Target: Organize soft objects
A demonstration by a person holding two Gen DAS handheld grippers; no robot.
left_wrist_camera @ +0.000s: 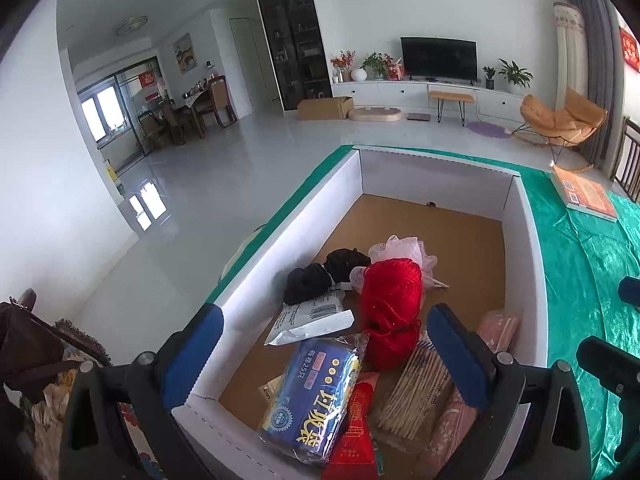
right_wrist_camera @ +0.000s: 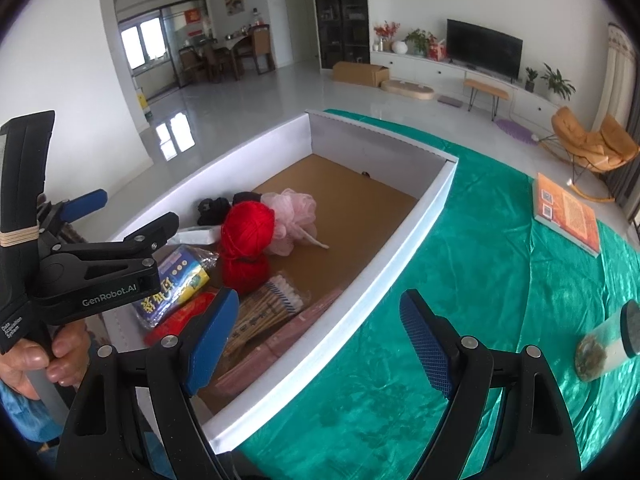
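Observation:
A white box with a brown floor stands on the green cloth. Inside lie a red yarn ball, a pink mesh sponge, a black fabric piece, a white packet, a blue bag pack, a red packet, a cotton swab pack and pink cloth. My left gripper hangs open over the box's near end, holding nothing. My right gripper stands open astride the box's right wall, empty. A hand holds the left gripper at the left of the right wrist view.
An orange book lies on the green cloth at the far right. A jar with a dark lid lies on its side near the right edge. The table's edge runs along the box's left side, with floor beyond.

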